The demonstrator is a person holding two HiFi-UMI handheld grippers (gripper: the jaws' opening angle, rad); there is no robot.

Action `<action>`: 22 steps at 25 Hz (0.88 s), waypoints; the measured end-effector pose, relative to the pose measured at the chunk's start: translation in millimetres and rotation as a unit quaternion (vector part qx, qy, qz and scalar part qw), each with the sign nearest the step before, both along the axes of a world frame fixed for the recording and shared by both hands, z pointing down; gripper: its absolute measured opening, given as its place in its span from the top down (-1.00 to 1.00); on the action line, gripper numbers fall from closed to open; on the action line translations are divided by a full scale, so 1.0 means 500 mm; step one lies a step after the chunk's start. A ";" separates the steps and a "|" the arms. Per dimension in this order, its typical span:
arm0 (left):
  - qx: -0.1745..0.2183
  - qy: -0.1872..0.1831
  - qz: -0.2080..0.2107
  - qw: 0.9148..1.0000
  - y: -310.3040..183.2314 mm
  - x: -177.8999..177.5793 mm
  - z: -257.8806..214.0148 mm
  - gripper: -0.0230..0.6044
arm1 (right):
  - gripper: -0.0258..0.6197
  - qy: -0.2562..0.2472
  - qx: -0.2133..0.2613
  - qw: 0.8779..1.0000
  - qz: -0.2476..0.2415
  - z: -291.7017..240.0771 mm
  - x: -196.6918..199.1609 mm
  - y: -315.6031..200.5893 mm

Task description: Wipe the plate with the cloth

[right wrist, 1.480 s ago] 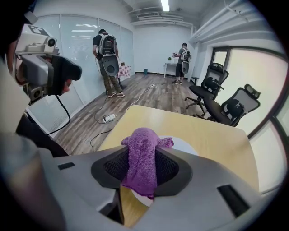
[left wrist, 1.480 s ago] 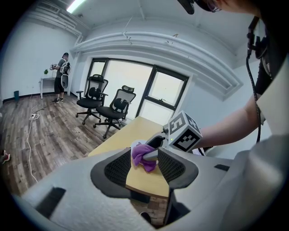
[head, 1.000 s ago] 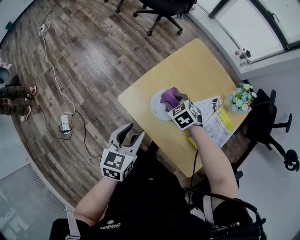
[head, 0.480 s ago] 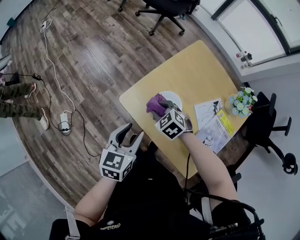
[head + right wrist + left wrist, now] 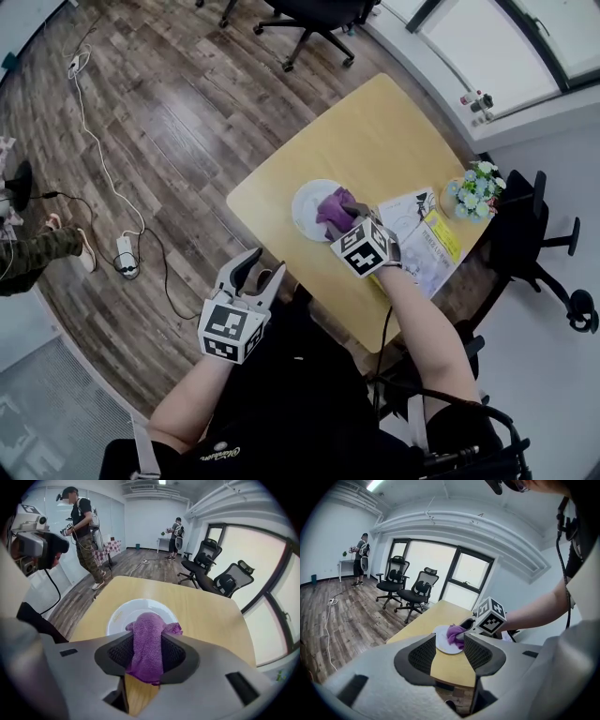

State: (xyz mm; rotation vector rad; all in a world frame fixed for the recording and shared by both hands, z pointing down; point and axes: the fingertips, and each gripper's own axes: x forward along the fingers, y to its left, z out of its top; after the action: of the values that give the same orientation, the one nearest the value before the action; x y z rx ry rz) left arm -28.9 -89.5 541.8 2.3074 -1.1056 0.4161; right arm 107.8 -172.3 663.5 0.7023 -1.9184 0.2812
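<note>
Plate (image 5: 303, 208): white, round, shallow, with a faint yellowish mark near the rim on one side. It lies flat on the wooden worktop (image 5: 375, 131), near the edge closest to the person and well apart from the far corner. Its inside looks clean and bare except where the cloth covers it.

Cloth (image 5: 334, 206): purple knit, bunched into a thick roll. It is clamped between the jaws of the right hand-held gripper (image 5: 147, 645). Its front end sticks out past the jaw tips and sits on the near-right part of the plate. Its tail hangs down behind the jaws, over the worktop. About half the plate is still visible beside it.
</note>
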 end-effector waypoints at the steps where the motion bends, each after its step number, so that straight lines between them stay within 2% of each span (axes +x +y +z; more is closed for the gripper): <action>1: 0.001 0.000 0.001 1.000 0.000 0.002 -0.002 0.33 | 0.48 -0.005 -0.001 1.000 -0.006 -0.001 -0.016 0.007; 7: 0.008 -0.002 -0.003 1.000 0.005 -0.003 -0.012 0.33 | 0.48 -0.035 -0.010 0.997 -0.066 -0.005 -0.129 0.068; 10: 0.008 -0.004 -0.005 1.000 0.012 -0.007 -0.014 0.33 | 0.48 -0.041 -0.010 0.996 -0.077 -0.009 -0.145 0.088; 13: 0.010 -0.005 -0.006 1.000 0.017 -0.011 -0.018 0.33 | 0.48 -0.034 -0.009 0.997 -0.064 -0.006 -0.120 0.087; 19: 0.019 -0.007 0.000 1.000 0.023 -0.001 -0.028 0.33 | 0.48 -0.007 -0.003 1.000 0.001 -0.001 -0.002 0.061; 22: 0.030 -0.015 0.005 0.999 0.024 0.005 -0.040 0.33 | 0.48 -0.011 0.004 0.999 0.030 -0.015 0.031 0.058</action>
State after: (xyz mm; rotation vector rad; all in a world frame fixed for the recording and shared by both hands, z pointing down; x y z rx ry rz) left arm -26.7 -77.3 522.0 2.3680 -1.1351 0.4279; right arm 123.2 -143.2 655.9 0.7646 -1.9225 0.3202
